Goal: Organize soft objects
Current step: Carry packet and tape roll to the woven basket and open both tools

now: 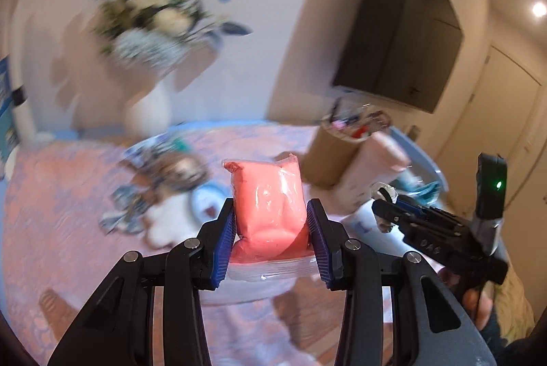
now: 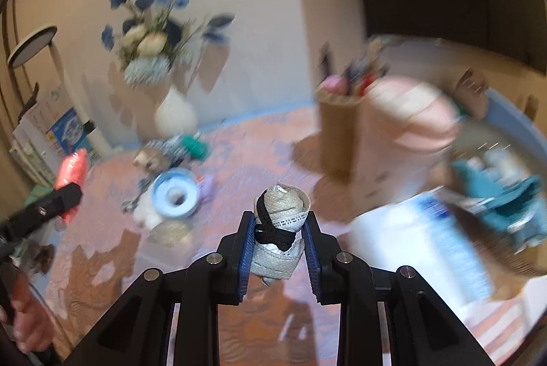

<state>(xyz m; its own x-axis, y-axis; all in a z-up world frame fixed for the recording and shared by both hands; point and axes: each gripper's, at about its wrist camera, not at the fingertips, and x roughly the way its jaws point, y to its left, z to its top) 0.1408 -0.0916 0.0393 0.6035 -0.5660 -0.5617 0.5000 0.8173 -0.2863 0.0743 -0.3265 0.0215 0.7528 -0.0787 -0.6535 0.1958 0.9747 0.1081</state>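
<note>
**Both grippers lifted with soft items held**

Above the pink patterned tablecloth [image 1: 51, 212], the left gripper [image 1: 271, 222] clamps a soft pink lump wrapped in clear plastic [image 1: 266, 195] between its blue pads. To its right, the right gripper [image 2: 278, 239] squeezes a rolled beige woven band tied with black cord [image 2: 280, 229]. Far behind stand a white vase of blue flowers [image 2: 174, 113] and a brown cardboard box [image 2: 338, 133].

Home living room, wall-mounted television [image 1: 403, 24], flower vase [image 2: 174, 116], patterned tablecloth [image 1: 68, 195]
</note>
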